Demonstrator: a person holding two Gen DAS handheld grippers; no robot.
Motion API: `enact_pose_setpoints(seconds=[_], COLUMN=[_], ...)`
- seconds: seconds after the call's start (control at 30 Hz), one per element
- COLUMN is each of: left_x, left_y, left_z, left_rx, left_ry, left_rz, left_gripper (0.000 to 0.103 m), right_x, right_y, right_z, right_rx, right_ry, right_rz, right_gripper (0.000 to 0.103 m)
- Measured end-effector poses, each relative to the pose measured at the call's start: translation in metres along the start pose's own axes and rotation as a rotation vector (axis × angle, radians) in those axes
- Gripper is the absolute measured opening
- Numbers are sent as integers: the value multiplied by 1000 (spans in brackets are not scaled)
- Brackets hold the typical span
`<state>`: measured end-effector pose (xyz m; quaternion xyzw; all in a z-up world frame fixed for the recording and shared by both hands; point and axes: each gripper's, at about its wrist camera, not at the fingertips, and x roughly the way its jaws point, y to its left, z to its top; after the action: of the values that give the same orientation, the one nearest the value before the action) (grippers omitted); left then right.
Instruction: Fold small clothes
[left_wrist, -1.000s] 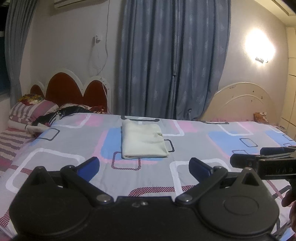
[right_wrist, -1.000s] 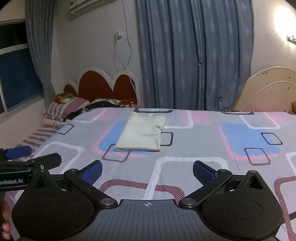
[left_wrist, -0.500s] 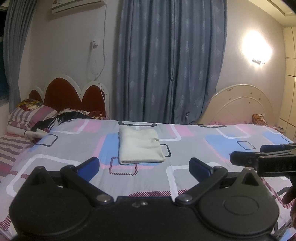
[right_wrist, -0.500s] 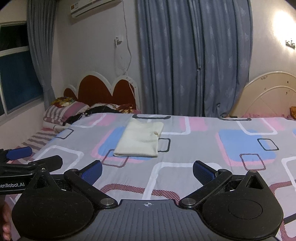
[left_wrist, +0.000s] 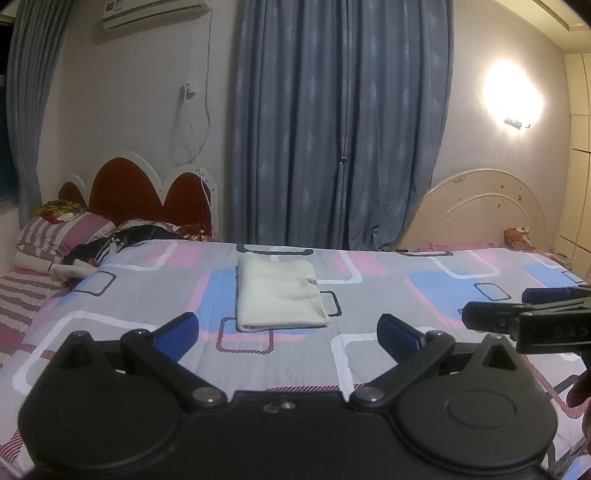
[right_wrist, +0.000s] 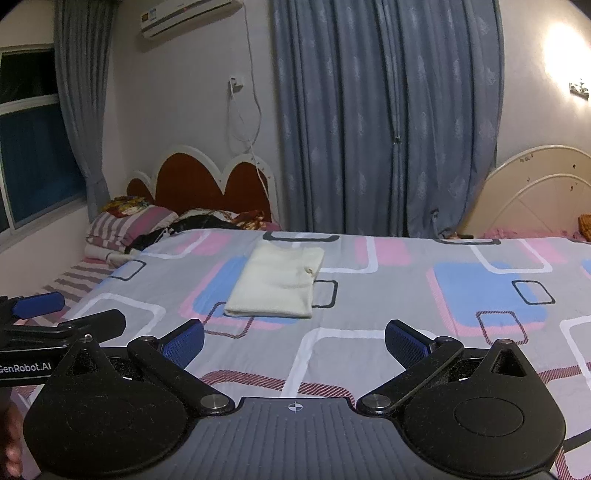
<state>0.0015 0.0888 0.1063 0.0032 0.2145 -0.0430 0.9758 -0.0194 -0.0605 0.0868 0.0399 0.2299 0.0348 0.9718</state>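
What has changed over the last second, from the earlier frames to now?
Both cameras tilted up a little: the air conditioner now shows and the bed sits lower in view. Nothing was gripped or released. The left gripper and right gripper stay open and empty; the folded cream garment lies unmoved on the bed.

both wrist views face the bed (left_wrist: 369, 295) from nearby.

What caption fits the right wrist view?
Open right gripper held back from a folded cream garment lying flat on the patterned bedspread.
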Motion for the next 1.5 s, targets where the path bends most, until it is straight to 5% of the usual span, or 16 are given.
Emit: enact_pose_setpoints(seconds=[1.5], left_x=[3], left_y=[-3], left_z=[15], left_rx=[-10], left_ry=[-25], left_rz=[9], left_gripper=[103], right_x=[5], right_y=[-11], right_z=[13], right_rx=[-26], right_ry=[-10], right_rz=[36], right_gripper=[103])
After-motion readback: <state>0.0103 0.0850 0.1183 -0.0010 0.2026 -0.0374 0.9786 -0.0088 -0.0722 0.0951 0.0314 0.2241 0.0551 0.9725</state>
